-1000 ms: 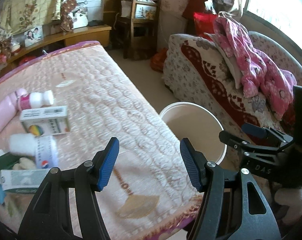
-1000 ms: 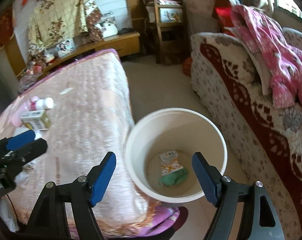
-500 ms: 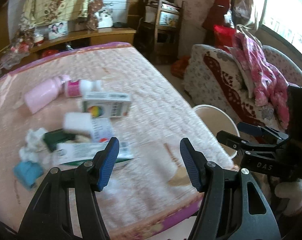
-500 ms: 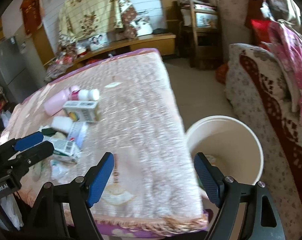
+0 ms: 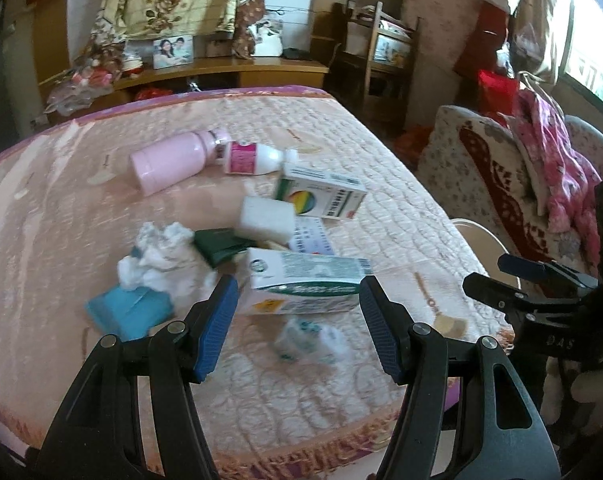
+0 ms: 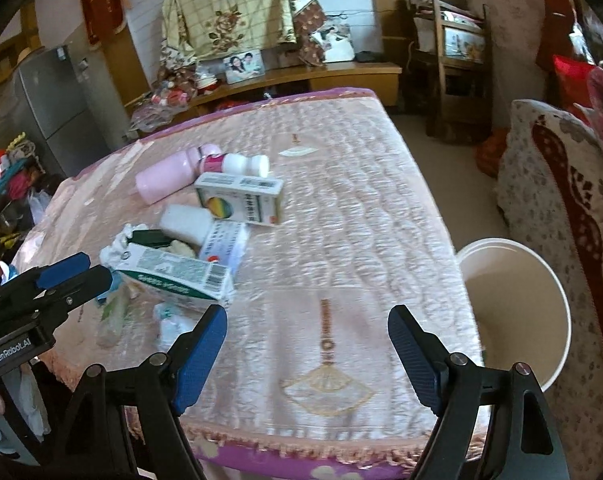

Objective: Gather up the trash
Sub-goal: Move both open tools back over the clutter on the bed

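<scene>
Over the table (image 5: 381, 208), both empty claws have swung off the bucket (image 6: 513, 312).

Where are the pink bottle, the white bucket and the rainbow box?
pink bottle (image 5: 169, 166), left wrist view, mid body
white bucket (image 6: 557, 300), right wrist view, far rim
rainbow box (image 6: 241, 200), right wrist view, front face

The left gripper (image 5: 297, 330) was a black plastic frame with triangular cut-outs and silver round screws at the finger joints — its two fingers (image 5: 217, 326) carried ribbed blue pads. The right gripper (image 6: 307, 354) looked the same, with blue textured pads. White lettering read "GenRobot.AI" on the left body, and "DAS" on the right.
</scene>
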`<state>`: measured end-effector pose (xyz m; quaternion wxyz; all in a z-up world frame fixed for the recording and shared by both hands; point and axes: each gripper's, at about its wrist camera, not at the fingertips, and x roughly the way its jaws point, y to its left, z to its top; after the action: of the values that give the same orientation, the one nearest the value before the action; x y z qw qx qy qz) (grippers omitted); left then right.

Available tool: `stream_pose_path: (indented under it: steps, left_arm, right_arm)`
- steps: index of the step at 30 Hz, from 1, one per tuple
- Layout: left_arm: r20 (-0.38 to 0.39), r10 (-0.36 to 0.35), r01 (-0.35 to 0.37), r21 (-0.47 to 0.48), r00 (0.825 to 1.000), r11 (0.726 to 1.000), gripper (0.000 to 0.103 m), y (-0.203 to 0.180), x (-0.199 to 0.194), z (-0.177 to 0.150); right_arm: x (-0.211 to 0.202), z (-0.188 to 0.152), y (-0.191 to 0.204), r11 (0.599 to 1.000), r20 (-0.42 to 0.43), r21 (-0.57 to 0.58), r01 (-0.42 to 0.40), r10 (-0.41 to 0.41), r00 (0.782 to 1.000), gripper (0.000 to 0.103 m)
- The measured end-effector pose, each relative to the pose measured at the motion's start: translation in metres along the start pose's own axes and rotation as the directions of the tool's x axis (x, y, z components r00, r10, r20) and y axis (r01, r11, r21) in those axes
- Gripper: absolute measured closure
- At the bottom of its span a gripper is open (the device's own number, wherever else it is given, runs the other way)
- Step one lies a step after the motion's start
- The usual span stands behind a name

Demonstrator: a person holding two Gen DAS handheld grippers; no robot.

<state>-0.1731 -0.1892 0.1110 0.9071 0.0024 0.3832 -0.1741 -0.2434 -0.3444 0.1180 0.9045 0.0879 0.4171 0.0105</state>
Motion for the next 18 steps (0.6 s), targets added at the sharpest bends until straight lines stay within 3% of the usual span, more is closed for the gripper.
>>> stream_pose_path:
  steps: [18]
  left_arm:
    - [0.012, 0.044, -0.043, -0.039, 0.999, 0.998, 0.041, 0.031, -0.012, -0.012]
  right_arm:
    - [0.014, -0.005, 0.042, 0.997, -0.041, -0.052, -0.057, 0.055, 0.998, 0.021]
